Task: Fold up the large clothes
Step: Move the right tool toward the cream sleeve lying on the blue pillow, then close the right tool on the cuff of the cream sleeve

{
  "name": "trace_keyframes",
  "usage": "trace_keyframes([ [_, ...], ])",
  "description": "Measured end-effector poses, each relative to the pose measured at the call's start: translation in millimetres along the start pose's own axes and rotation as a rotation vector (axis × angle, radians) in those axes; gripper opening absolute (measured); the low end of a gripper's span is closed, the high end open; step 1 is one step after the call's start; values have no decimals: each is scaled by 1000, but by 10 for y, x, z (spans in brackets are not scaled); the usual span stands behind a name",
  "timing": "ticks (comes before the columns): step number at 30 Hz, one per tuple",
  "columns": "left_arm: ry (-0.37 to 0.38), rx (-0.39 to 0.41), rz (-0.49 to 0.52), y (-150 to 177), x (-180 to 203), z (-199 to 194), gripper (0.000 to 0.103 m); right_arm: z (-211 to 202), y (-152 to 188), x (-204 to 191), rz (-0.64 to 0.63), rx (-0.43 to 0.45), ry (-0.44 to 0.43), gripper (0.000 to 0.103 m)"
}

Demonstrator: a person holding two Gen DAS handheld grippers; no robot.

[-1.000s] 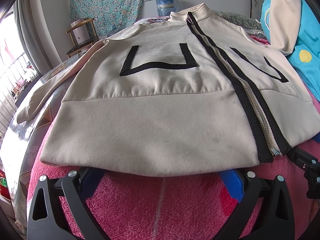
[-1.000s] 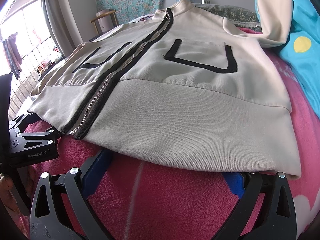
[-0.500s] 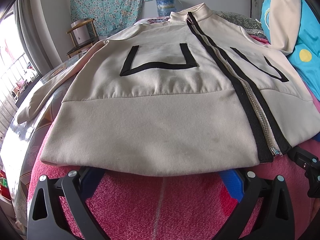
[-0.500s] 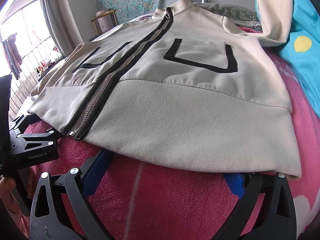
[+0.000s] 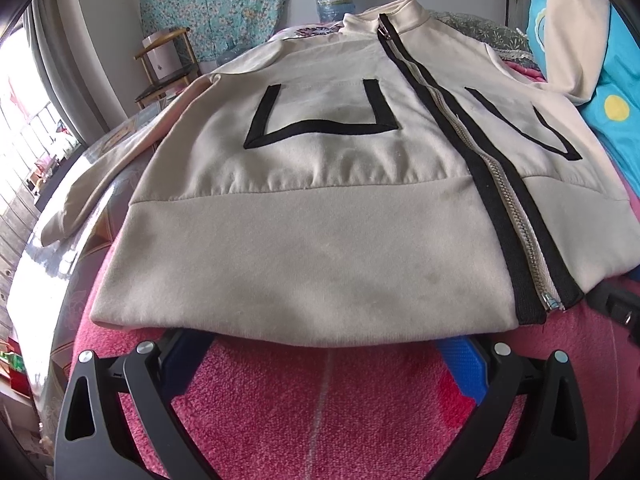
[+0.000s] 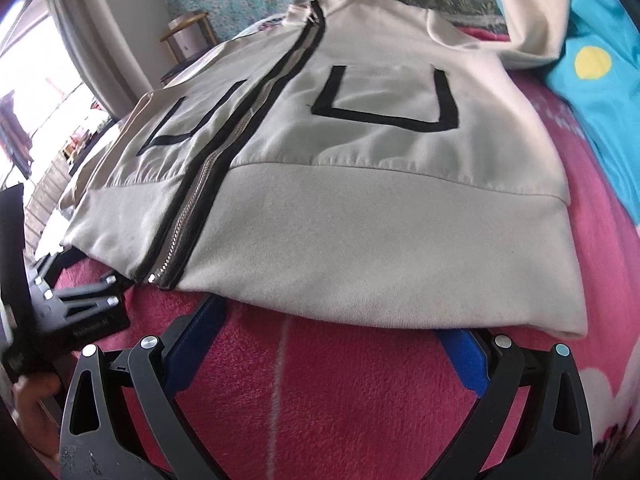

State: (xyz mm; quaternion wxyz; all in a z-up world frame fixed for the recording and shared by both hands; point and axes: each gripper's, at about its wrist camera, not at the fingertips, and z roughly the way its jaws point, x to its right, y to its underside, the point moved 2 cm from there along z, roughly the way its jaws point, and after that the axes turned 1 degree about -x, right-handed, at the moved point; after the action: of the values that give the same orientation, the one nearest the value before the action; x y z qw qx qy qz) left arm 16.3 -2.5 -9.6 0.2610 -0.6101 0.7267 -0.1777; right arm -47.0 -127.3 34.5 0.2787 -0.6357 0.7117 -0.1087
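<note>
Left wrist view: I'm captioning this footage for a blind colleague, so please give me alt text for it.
A cream zip-up jacket with black U-shaped pocket trim lies flat, zipped, on a pink fleece blanket. The left claw is open, its blue-padded fingers at the jacket's near hem. One sleeve trails off to the left.

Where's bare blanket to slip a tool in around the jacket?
Free: the pink blanket strip between the jacket hem and the left tool, likewise before the right tool; a pink patch beside the jacket's right edge. Crowded: a sleeve and blue fabric far right.
</note>
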Motion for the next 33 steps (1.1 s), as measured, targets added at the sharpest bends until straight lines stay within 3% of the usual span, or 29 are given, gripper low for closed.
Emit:
trace_keyframes([
  [4,-47,21,23,29,-18,-190,99,-242,-119,38,54,42,-16,96],
  [8,-98,139,90,-22,23,-511,99,-554,-342,25,72,125,-2,96],
  [10,-79,173,88,-131,44,-629,99,-704,-492,-3,69,155,21,96],
  [15,97,250,59,-634,141,-969,99,-1343,-1049,-30,86,265,56,96],
  [18,256,289,53,-1093,308,-1179,99,-1915,-1622,81,126,350,118,96],
  [19,345,286,44,-1334,414,-1228,99,-2010,-1771,137,138,350,124,96],
  [22,493,276,22,-1807,701,-1265,98,-2203,-2389,472,195,332,91,96],
  [24,575,285,6,-2101,927,-1267,96,-2240,-2726,742,218,303,167,96],
  [27,648,329,56,-2500,1338,-1356,90,-2320,-3171,1182,214,289,270,96],
  [29,745,351,84,-2793,1592,-1355,90,-2349,-3323,1404,224,290,276,92],
  [33,768,407,140,-3347,2242,-1402,90,-2176,-3515,1818,209,213,239,88],
])
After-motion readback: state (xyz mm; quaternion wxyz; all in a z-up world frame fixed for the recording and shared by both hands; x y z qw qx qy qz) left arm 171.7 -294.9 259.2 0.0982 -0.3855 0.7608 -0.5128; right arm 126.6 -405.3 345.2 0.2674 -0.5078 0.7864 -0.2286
